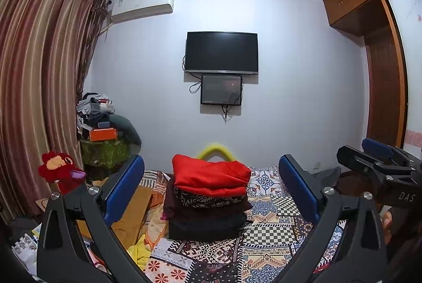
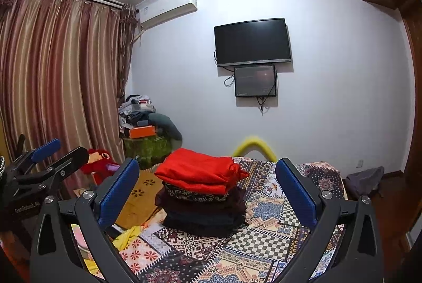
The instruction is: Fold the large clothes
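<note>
A stack of folded clothes [image 1: 208,203] sits on the patterned bedspread [image 1: 271,238], with a red garment [image 1: 211,174] on top and dark ones below. It also shows in the right wrist view [image 2: 203,198]. My left gripper [image 1: 211,193] is open and empty, held above the bed with the stack framed between its blue pads. My right gripper [image 2: 208,190] is open and empty too, likewise short of the stack. The right gripper shows at the right edge of the left wrist view [image 1: 377,164]; the left gripper shows at the left edge of the right wrist view [image 2: 44,164].
A red plush toy [image 1: 62,172] and a brown cloth [image 1: 134,211] lie left of the stack, by striped curtains [image 1: 34,85]. A cluttered pile [image 1: 102,130] stands in the corner. A TV [image 1: 221,52] hangs on the far wall. A wooden wardrobe [image 1: 382,58] stands at the right.
</note>
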Tool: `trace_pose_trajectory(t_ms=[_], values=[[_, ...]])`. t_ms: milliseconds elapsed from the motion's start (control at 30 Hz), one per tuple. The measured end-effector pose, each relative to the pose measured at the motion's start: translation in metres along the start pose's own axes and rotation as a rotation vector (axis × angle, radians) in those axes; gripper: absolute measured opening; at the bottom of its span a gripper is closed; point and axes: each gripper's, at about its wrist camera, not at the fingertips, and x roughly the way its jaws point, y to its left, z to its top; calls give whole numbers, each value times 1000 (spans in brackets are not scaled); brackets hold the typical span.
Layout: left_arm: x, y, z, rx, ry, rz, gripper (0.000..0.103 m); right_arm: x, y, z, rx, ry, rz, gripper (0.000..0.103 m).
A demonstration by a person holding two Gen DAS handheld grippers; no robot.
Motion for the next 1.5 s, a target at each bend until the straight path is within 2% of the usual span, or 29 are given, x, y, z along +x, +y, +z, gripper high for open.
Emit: trace_pose_trajectory(t_ms=[800, 1500], values=[[15, 3, -8, -19, 58, -11, 103, 1, -2, 1, 5, 41, -13, 103], [22, 6, -9, -66, 86, -53, 103, -2, -9, -1, 25, 38, -36, 103]])
